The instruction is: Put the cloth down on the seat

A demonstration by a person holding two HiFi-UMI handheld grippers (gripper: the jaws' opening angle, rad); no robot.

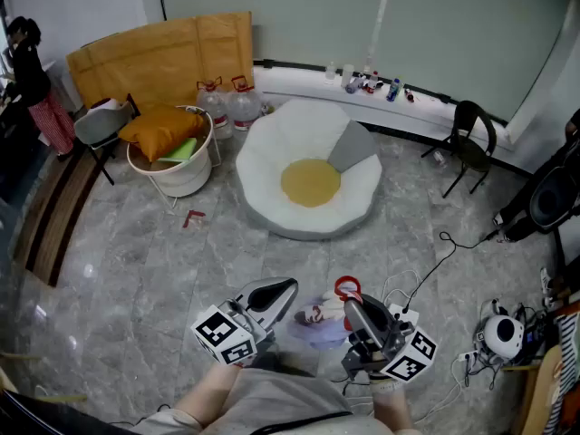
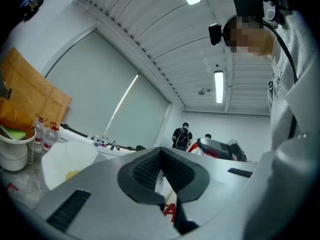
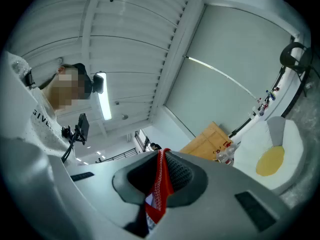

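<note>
The seat [image 1: 272, 157] is a round white floor cushion with a yellow centre and a grey patch, lying on the marble floor well ahead of me. The cloth [image 1: 319, 321], white and lavender with a red edge, hangs between my two grippers close to my body. My left gripper [image 1: 286, 290] is shut on its left side; in the left gripper view white cloth with red print [image 2: 169, 210] sits pinched at the jaws [image 2: 161, 172]. My right gripper [image 1: 350, 303] is shut on the red edge [image 3: 161, 186]. The seat also shows at far left [image 2: 65, 159] and at right [image 3: 287, 136].
A white bucket [image 1: 186, 175] holding an orange cushion stands left of the seat, with water bottles [image 1: 227, 105] and cardboard [image 1: 163, 57] behind. A black chair [image 1: 471, 134] is at the right. Cables and devices [image 1: 503, 333] lie on the floor at right. A small red item [image 1: 193, 217] is on the floor.
</note>
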